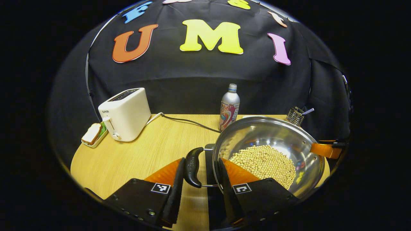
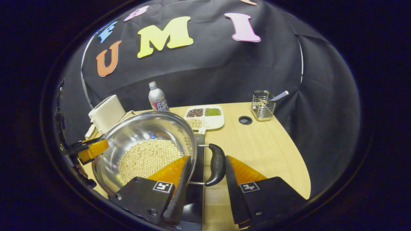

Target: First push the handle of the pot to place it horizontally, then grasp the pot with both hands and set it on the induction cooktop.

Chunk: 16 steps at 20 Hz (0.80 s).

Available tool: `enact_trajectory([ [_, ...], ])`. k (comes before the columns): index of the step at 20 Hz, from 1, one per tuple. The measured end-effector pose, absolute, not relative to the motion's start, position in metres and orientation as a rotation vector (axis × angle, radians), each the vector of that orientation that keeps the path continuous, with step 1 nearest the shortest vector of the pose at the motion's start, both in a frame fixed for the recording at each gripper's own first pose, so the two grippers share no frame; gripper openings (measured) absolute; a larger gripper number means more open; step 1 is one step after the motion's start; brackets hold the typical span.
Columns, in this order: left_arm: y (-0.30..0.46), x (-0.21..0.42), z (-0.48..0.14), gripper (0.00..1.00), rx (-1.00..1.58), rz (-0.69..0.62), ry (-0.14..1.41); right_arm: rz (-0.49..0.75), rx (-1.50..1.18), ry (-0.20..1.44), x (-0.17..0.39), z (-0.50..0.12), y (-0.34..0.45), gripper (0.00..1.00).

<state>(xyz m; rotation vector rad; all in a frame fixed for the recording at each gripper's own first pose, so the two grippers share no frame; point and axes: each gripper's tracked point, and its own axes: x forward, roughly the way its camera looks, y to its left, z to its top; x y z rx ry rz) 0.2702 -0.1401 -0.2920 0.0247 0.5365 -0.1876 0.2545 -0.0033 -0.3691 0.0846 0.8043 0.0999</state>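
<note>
Currently the pot [image 1: 269, 154] sits over the dark cooktop [image 1: 210, 157], level btwn both tools. Left tool [image 1: 199, 183] straddles one side handle [image 1: 192, 166], right tool [image 2: 205, 179] the opposite handle [image 2: 216, 164]; jaws open, pads w/ gaps.

"SUPOR" on toaster [image 1: 126, 113]; bottle [image 2: 157, 97] label unreadable.

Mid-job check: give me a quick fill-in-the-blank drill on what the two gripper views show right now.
1. The pot holds pale ____.
2. The left claw has one finger on each side of the pot's black ____.
3. The white toaster stands at the table's ____ side in the left gripper view.
4. The divided tray lies ____ the pot.

Answers: beans; handle; left; behind
</note>
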Motion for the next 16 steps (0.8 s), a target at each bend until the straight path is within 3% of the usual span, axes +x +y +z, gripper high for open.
enact_trajectory([
  [9, -0.134, 0.266, -0.291, 0.63, 0.045, -0.164, 0.503, 0.070, 0.055, 0.746, 0.256, -0.365, -0.006, 0.65],
  [12, -0.123, 0.259, -0.280, 0.81, 0.018, -0.133, 0.463, 0.077, 0.021, 0.705, 0.249, -0.357, -0.006, 0.69],
  [14, -0.116, 0.252, -0.274, 0.92, -0.022, -0.121, 0.451, 0.090, 0.037, 0.677, 0.240, -0.347, -0.004, 0.82],
  [16, -0.113, 0.242, -0.267, 0.95, -0.049, -0.121, 0.439, 0.086, 0.044, 0.638, 0.230, -0.337, -0.008, 0.82],
])
